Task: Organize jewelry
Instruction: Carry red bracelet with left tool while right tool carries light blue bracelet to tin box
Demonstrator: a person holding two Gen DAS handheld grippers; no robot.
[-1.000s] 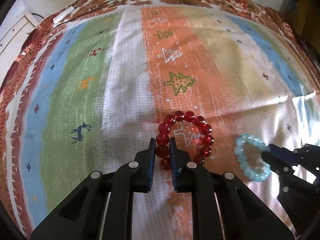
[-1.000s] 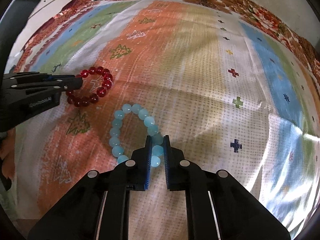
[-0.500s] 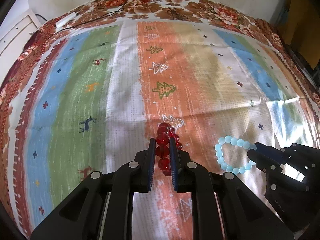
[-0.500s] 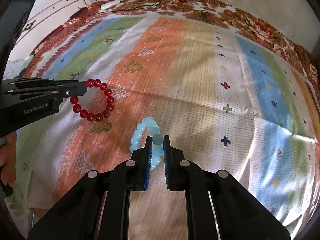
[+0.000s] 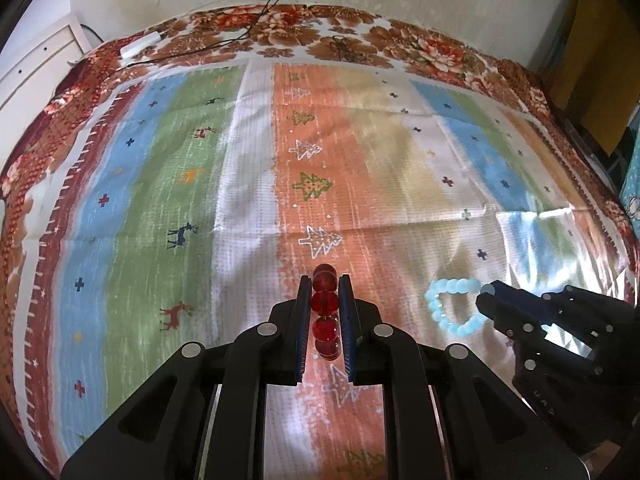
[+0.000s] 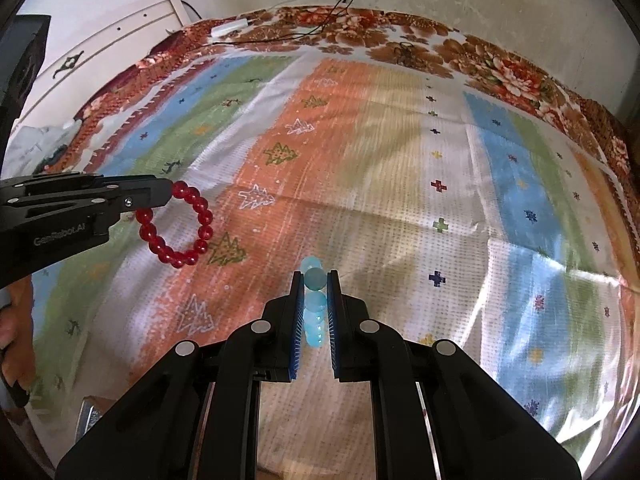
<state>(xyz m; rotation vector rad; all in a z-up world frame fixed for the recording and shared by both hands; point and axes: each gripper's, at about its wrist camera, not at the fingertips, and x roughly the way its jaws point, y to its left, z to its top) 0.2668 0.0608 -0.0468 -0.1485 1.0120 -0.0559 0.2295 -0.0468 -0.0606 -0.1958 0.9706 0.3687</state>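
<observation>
A red bead bracelet [image 5: 325, 312] hangs edge-on between the pads of my left gripper [image 5: 325, 286], which is shut on it above the striped cloth [image 5: 240, 184]. From the right wrist view the same red bead bracelet [image 6: 176, 224] shows as a full ring dangling from the left gripper [image 6: 170, 194]. My right gripper [image 6: 314, 280] is shut on a pale blue bead bracelet [image 6: 314, 304], also lifted off the cloth. In the left wrist view that pale blue bead bracelet [image 5: 448, 306] hangs from the right gripper [image 5: 486, 296] at the right.
The striped cloth [image 6: 400, 184] with tree and deer motifs covers a bed with a floral border [image 5: 348, 40]. Black cables [image 5: 224, 36] and a white plug strip [image 5: 140, 45] lie at the far edge by the wall. A white cabinet [image 6: 116, 52] stands at the left.
Both grippers have risen with their bracelets, which lay on the cloth a second ago and now hang free. More of the bed and the wall has come into view.
</observation>
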